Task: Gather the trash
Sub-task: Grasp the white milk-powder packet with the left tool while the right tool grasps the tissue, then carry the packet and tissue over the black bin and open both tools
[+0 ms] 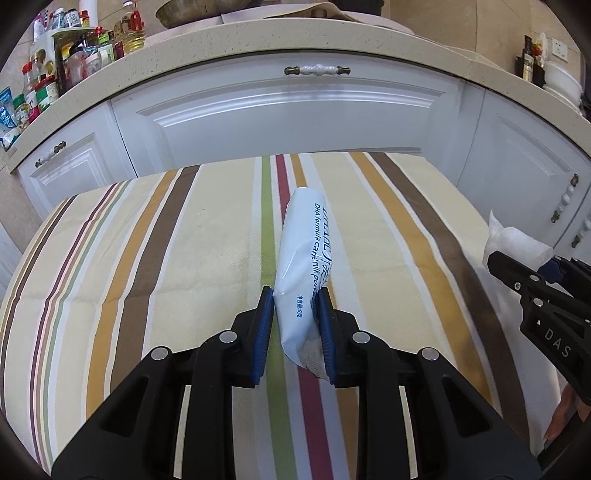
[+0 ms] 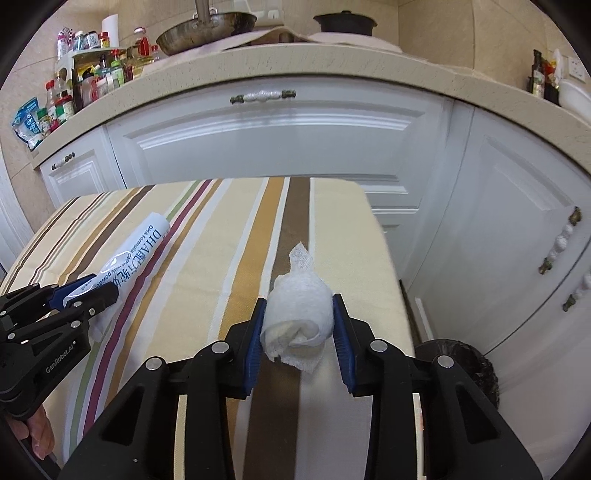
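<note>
My left gripper (image 1: pixel 295 295) is shut on a white milk powder sachet (image 1: pixel 304 258) with blue print, which points away from me over the striped tablecloth (image 1: pixel 147 240). My right gripper (image 2: pixel 299 306) is shut on a crumpled white paper towel (image 2: pixel 299 317) near the table's right edge. In the right wrist view the left gripper (image 2: pixel 88 291) and sachet (image 2: pixel 136 251) show at left. In the left wrist view the right gripper (image 1: pixel 517 273) and towel (image 1: pixel 513 240) show at right.
A dark-lined trash bin (image 2: pixel 465 365) stands on the floor right of the table. White cabinets (image 1: pixel 295 122) with a beige countertop (image 1: pixel 258 40) stand behind. Bottles and jars (image 1: pixel 74 62) crowd the counter's left; a pan (image 2: pixel 207 29) and pot (image 2: pixel 345 20) sit at the back.
</note>
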Available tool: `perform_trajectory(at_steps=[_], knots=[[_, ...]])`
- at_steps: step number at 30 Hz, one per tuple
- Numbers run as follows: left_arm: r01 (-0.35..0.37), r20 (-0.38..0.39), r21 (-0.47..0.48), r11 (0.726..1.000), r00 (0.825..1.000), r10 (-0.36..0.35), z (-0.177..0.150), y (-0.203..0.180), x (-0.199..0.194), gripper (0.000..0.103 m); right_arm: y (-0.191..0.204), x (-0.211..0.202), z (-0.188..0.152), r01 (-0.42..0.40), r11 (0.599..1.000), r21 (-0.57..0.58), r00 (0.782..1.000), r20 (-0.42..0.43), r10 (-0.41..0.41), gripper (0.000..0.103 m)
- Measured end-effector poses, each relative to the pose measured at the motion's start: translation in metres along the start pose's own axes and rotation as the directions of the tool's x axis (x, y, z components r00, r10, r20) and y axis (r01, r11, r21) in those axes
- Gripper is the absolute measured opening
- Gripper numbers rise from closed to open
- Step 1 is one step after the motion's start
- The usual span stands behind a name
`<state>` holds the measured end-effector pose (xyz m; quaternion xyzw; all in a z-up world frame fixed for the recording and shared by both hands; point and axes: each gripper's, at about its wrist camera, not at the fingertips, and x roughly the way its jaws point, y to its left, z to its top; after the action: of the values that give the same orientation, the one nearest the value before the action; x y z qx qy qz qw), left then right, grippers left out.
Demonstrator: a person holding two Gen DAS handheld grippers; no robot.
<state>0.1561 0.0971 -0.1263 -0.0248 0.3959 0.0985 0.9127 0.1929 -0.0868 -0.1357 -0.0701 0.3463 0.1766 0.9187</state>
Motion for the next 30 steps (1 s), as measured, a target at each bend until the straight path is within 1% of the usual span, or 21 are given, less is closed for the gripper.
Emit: perform_trajectory(at_steps=[6, 11, 15, 18, 23, 25, 30], knots=[[0.037, 0.018, 0.033, 0.999, 0.999, -0.038, -0.011, -0.018, -0.027, 0.023, -0.016, -0.028, -0.013, 0.027, 1.0, 0.012, 0.999, 0.022, -0.027, 0.035], [0.076, 0.044, 0.087, 0.993, 0.996, -0.08, -0.018, -0.045, -0.051, 0.023, -0.034, -0.054, -0.026, 0.062, 0.998, 0.032, 0.997, 0.042, -0.063, 0.035], [0.111, 0.061, 0.136, 0.984, 0.991, -0.12, -0.022, -0.071, -0.068, 0.023, -0.055, -0.075, -0.038, 0.105, 0.993, 0.06, 0.992, 0.058, -0.109, 0.035], [0.14, 0.07, 0.18, 0.973, 0.985, -0.155, -0.026, -0.095, -0.079, 0.023, -0.072, -0.087, -0.048, 0.132, 0.987, 0.093, 0.988, 0.064, -0.138, 0.035], [0.186, 0.069, 0.267, 0.946, 0.975, -0.211, -0.032, -0.14, -0.09, 0.023, -0.104, -0.104, -0.064, 0.181, 0.972, 0.151, 0.979, 0.066, -0.193, 0.035], [0.206, 0.074, 0.302, 0.931, 0.968, -0.238, -0.034, -0.158, -0.093, 0.023, -0.117, -0.11, -0.071, 0.202, 0.964, 0.173, 0.974, 0.066, -0.216, 0.035], [0.228, 0.073, 0.375, 0.899, 0.959, -0.273, -0.04, -0.197, -0.092, 0.023, -0.147, -0.123, -0.088, 0.272, 0.941, 0.202, 0.956, 0.052, -0.288, 0.035]])
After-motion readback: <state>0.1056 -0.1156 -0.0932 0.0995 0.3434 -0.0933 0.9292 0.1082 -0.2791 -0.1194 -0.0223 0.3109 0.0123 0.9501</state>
